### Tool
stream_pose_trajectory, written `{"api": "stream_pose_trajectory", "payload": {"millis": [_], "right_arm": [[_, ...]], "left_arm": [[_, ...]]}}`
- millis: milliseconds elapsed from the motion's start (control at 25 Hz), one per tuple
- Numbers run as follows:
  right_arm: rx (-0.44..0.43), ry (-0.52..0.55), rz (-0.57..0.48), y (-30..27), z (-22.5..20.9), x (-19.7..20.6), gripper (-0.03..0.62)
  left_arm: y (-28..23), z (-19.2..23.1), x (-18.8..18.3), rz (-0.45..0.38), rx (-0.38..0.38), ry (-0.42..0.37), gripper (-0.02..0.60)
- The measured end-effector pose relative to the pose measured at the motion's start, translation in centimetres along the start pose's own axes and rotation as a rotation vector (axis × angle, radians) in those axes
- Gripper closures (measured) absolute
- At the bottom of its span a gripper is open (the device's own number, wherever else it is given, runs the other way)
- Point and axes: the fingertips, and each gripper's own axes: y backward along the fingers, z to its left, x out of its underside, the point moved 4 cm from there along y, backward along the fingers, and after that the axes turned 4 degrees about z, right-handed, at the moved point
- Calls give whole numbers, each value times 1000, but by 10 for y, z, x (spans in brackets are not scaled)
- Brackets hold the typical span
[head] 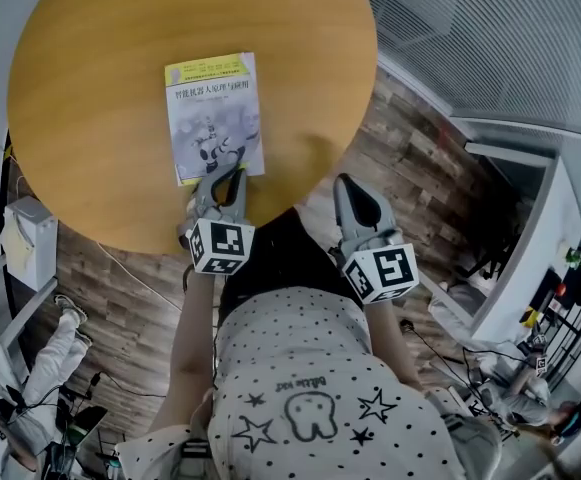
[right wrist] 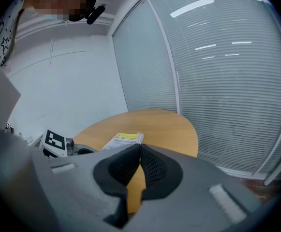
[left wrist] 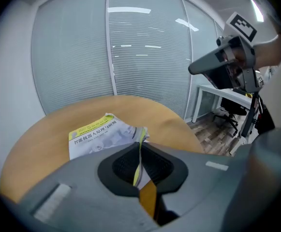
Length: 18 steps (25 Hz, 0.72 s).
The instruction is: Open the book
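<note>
A book (head: 213,116) with a grey cover and a yellow top band lies closed on the round wooden table (head: 100,88). My left gripper (head: 232,168) is at the book's near right corner, shut on the cover's edge. In the left gripper view the thin cover (left wrist: 139,153) stands pinched between the pads and curls up off the book (left wrist: 94,137). My right gripper (head: 355,190) hovers just off the table's near edge, to the right of the book, shut with nothing in it (right wrist: 140,149). The right gripper view shows the book (right wrist: 125,139) farther back on the table.
The table edge curves close under both grippers. A glass wall with blinds (left wrist: 130,42) stands behind the table. A white desk (left wrist: 227,93) and an office chair (left wrist: 226,117) are to the right. A white box (head: 25,238) and cables (head: 70,408) sit on the wood floor at left.
</note>
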Motion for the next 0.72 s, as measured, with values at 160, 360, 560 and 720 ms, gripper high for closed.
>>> {"api": "stream_pose_trajectory", "payload": {"millis": [160,360,560,720], "right_arm": [[-3,4,-17,2,0,-6,589],[-19,15,-39,4,6,-11,589],[-34,36,-59,7,13,-19,589],[-31,40,-77,13,19,-23,590]], "left_arm": [[12,8,-7,-22,-41,47,560],[31,19,-16,-52,-105,50,560],[48,32,-20,-74,-171,68,560],[64,42,-17,-88,-216,87,561]]}}
